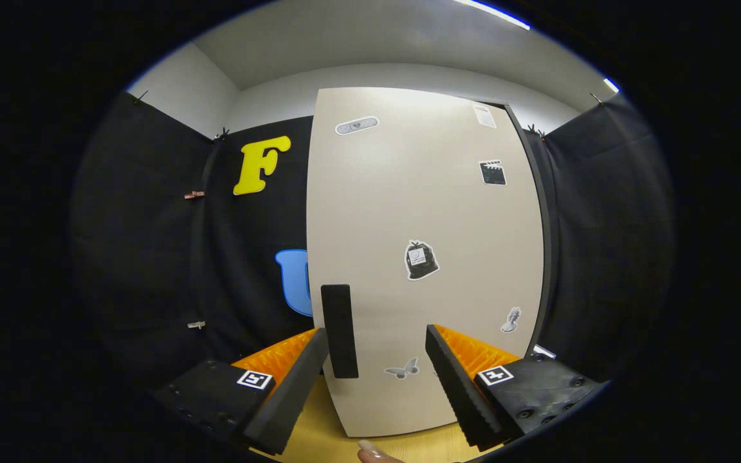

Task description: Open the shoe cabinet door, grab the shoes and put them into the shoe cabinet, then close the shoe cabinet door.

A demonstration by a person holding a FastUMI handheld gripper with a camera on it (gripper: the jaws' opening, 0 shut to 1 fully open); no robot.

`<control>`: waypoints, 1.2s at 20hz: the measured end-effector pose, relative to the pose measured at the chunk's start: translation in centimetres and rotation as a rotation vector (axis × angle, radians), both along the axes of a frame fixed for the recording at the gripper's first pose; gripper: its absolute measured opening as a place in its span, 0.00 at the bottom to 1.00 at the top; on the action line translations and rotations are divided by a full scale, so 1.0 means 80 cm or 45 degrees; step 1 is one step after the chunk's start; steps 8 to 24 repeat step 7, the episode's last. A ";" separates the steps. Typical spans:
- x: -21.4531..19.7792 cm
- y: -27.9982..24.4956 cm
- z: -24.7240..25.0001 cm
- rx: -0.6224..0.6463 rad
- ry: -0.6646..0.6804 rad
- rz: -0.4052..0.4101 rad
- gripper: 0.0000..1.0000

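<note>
The claw (377,344) is wide open and holds nothing. Its two fingers (293,392) stick out with a big gap between them. Just ahead of the fingers stands the shoe cabinet door (422,225), tall and pale. A dark, upright handle (338,331) sits on the door near its left edge, low down. The handle is right beside the left finger's tip, a bit inside the gap, but I cannot tell if the finger touches it. The right finger is well away from the handle. Small stickers are stuck on the door: a butterfly (402,369) low down between the fingers, a dark bag (420,260) near the middle, a clapper board (493,172) up high near the right edge, and a plaster (357,125) near the top. The door's right edge meets a dark frame (541,212). Under the claw lies a yellow wooden floor (325,431). A fingertip (370,452) of the person shows at the very bottom, below the door.
</note>
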State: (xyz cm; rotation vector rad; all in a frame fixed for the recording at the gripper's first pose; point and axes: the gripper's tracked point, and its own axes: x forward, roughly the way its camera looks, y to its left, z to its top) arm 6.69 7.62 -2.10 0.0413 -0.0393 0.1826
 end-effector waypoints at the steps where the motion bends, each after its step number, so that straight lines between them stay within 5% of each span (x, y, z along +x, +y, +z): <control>1: -0.001 -0.001 0.001 0.001 -0.003 -0.001 0.99; 24: -0.006 0.000 0.008 -0.011 -0.014 -0.003 0.99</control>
